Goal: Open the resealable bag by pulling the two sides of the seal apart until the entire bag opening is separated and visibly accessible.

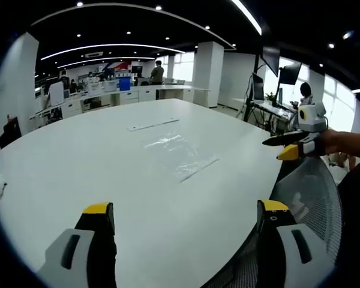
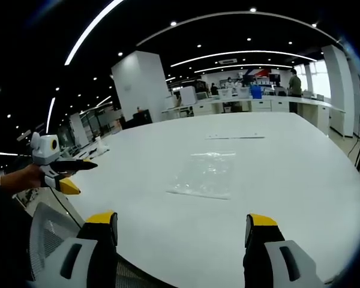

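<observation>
- Resealable bag (image 1: 179,155): clear plastic, lies flat on the white table (image 1: 78,168), near the middle and well out from the edge where the person stands. It also shows in the right gripper view (image 2: 208,173). The seal strip appears to run along the edge nearest the grippers.
- Left gripper (image 1: 186,216): jaws spread wide, nothing between them, held above the near table edge, well apart from the bag.
- Right gripper (image 2: 183,222): jaws likewise wide apart and empty, short of the bag. In the left gripper view it shows at the right (image 1: 288,147), held in a hand, off the table edge.
- A second thin, flat strip (image 1: 153,124) lies farther back on the table; what it is cannot be told.
- Progress, judged: no part of the task done. Bag looks flat and closed, neither gripper touching it. Left to do: reach, grip each side of the seal, pull apart along the whole opening.
</observation>
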Tool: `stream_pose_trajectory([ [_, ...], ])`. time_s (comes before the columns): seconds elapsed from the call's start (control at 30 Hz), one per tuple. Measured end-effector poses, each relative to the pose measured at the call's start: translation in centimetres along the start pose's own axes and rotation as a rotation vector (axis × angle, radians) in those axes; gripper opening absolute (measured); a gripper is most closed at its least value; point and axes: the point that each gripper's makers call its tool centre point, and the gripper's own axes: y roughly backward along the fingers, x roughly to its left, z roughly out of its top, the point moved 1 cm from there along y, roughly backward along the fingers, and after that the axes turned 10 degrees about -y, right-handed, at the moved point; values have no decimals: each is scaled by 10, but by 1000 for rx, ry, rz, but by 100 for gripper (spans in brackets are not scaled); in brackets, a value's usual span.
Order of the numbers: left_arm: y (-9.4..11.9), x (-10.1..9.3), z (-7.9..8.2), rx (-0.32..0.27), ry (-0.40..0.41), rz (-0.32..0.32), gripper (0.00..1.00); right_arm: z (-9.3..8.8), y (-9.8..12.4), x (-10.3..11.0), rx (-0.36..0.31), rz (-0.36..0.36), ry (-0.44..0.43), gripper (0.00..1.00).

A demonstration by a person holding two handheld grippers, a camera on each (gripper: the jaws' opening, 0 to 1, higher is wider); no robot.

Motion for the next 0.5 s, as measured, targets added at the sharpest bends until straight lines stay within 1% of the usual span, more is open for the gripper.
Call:
stream_pose_trajectory([
  [0.5, -4, 1, 2, 9, -12, -11, 97, -1, -2, -1, 14, 1, 0, 87],
])
